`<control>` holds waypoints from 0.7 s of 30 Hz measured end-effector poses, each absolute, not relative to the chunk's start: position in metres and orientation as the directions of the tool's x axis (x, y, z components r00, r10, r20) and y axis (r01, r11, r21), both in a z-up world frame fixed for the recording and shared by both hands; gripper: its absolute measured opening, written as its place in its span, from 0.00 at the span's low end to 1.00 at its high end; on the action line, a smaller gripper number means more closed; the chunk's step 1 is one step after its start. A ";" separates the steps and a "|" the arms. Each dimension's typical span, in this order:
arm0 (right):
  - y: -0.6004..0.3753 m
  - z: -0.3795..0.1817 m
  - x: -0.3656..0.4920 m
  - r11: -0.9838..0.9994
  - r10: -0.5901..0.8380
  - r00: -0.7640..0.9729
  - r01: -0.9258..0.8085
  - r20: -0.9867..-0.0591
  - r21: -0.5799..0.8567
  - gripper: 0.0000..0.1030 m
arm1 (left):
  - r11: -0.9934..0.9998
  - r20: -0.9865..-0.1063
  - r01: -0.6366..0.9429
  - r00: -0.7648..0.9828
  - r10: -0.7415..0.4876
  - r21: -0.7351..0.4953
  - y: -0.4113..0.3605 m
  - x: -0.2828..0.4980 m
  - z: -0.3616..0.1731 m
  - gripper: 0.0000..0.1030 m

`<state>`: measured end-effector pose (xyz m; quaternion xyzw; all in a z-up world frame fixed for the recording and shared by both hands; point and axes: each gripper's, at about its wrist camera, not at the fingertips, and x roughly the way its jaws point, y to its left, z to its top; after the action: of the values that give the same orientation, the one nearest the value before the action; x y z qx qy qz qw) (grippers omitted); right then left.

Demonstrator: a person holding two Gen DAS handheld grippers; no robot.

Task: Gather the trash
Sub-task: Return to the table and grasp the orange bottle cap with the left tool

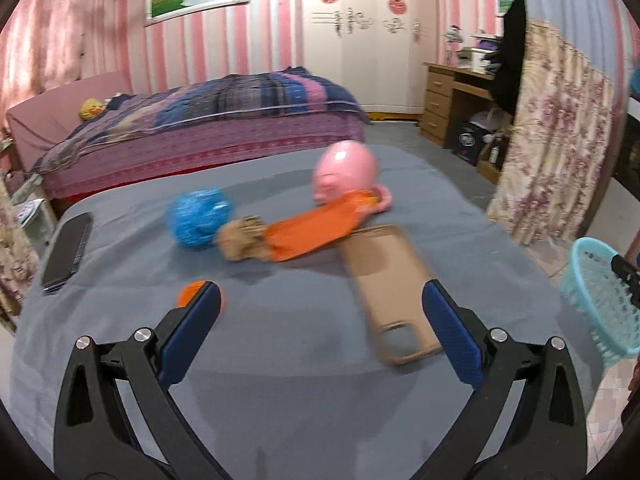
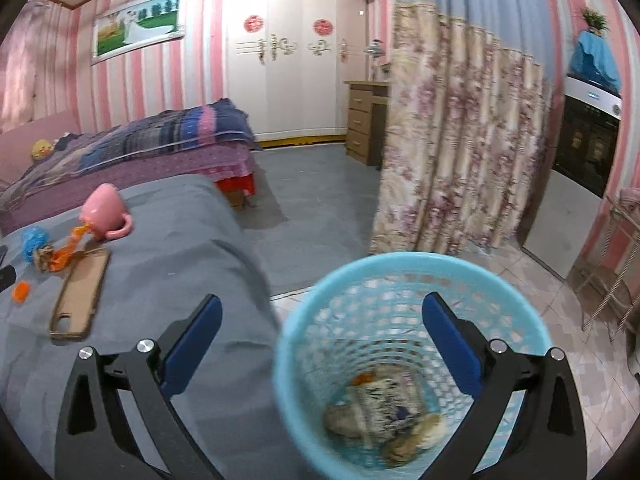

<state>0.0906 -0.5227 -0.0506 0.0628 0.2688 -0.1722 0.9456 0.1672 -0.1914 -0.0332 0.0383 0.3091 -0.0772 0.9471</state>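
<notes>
The left claw [image 1: 320, 300] stands wide open above the grey-covered bench [image 1: 280, 360], gripping nothing. Just past its left blue pad lies a small orange cap [image 1: 190, 294], partly hidden behind that pad. Between the pads and a little to the right lies a tan phone case [image 1: 390, 292], flat on the cloth. Further ahead sit a crumpled brown paper wad [image 1: 242, 240], touching an orange wrapper [image 1: 316, 228] that runs up to a pink mug [image 1: 346, 176] lying on its side. A blue crumpled ball [image 1: 198, 218] rests just left of the wad, and a dark phone [image 1: 68, 252] lies near the bench's left edge.

The right claw [image 2: 322, 320] also gapes open and empty, hanging over the mouth of a light blue mesh basket [image 2: 400, 276] beside the bench on the tiled floor [image 2: 560, 300]. Crumpled trash [image 2: 380, 416] lies in the basket's bottom, below the claw.
</notes>
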 end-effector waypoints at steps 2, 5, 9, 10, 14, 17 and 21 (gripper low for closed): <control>-0.512 -0.050 0.096 0.940 -0.276 0.802 0.340 -0.529 0.026 0.95 | 0.990 -0.599 0.137 0.795 -0.097 0.021 -0.169 0.169 -0.037 0.94; -0.488 -0.048 0.109 0.953 -0.245 0.812 0.303 -0.529 0.025 0.95 | 0.995 -0.616 0.099 0.784 -0.075 0.005 -0.141 0.174 -0.046 0.95; -0.460 -0.051 0.124 0.967 -0.203 0.819 0.254 -0.537 0.023 0.95 | 0.998 -0.642 0.053 0.766 -0.022 0.030 -0.108 0.180 -0.063 0.94; -0.455 -0.052 0.127 0.970 -0.194 0.817 0.244 -0.543 0.020 0.95 | 0.998 -0.648 0.046 0.761 -0.016 0.030 -0.102 0.181 -0.066 0.94; -0.433 -0.063 0.144 0.980 -0.163 0.803 0.199 -0.574 0.001 0.95 | 0.999 -0.695 0.016 0.719 -0.031 -0.029 -0.079 0.194 -0.081 0.94; -0.420 -0.068 0.153 0.984 -0.149 0.795 0.178 -0.588 -0.008 0.95 | 0.999 -0.728 0.006 0.685 -0.029 -0.035 -0.073 0.210 -0.088 0.94; -0.410 -0.072 0.162 0.987 -0.141 0.788 0.160 -0.600 -0.022 0.95 | 0.999 -0.744 0.031 0.667 -0.033 -0.016 -0.081 0.229 -0.091 0.88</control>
<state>0.1619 -0.4097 -0.0718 0.0148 0.3159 -0.0797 0.9453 0.2293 -0.0809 -0.0908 -0.0010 0.4075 -0.0176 0.9130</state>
